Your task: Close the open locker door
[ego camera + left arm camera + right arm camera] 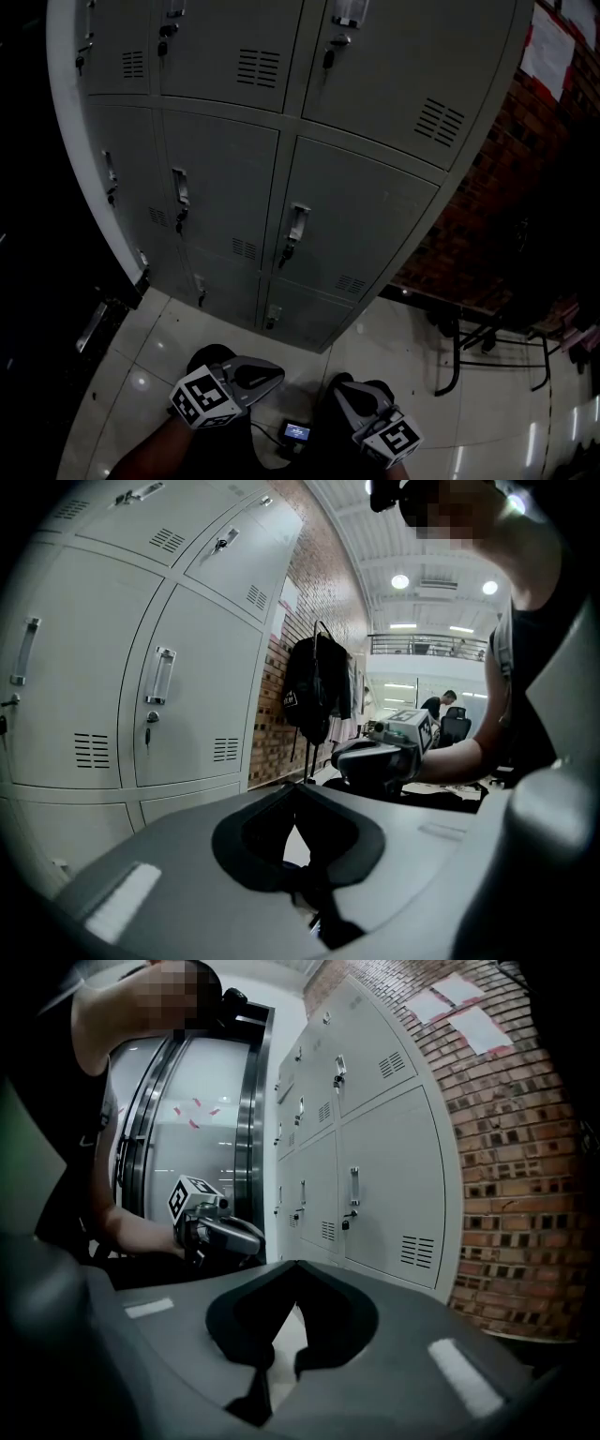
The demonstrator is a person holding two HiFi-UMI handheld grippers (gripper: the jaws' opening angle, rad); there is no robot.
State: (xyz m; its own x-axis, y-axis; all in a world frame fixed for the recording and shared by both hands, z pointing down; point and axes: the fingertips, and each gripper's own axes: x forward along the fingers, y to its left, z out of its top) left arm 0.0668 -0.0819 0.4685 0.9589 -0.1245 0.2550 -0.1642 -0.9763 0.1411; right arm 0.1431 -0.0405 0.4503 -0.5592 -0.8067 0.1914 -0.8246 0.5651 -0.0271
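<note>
Grey lockers (pixel 281 187) are seen on glossy tiles (pixel 394 356) by a brick wall (pixel 487 216). Well apart from them, the left gripper (pixel 275 376) and right gripper (pixel 343 387) are held low, jaws together, empty.

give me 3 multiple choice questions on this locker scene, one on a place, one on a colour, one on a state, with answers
1. In the head view, where is the brick wall?
A) right of the lockers
B) left of the lockers
C) on the floor in front of them

2. What colour are the lockers?
A) red
B) pale grey
C) green

3. How do the jaws of the right gripper stand?
A) wide apart
B) clamped on a handle
C) together, nothing between

Answers:
1 A, the bricks run along the lockers' right side.
2 B, every door shows pale grey.
3 C, its own view shows the tips meeting, empty.
</note>
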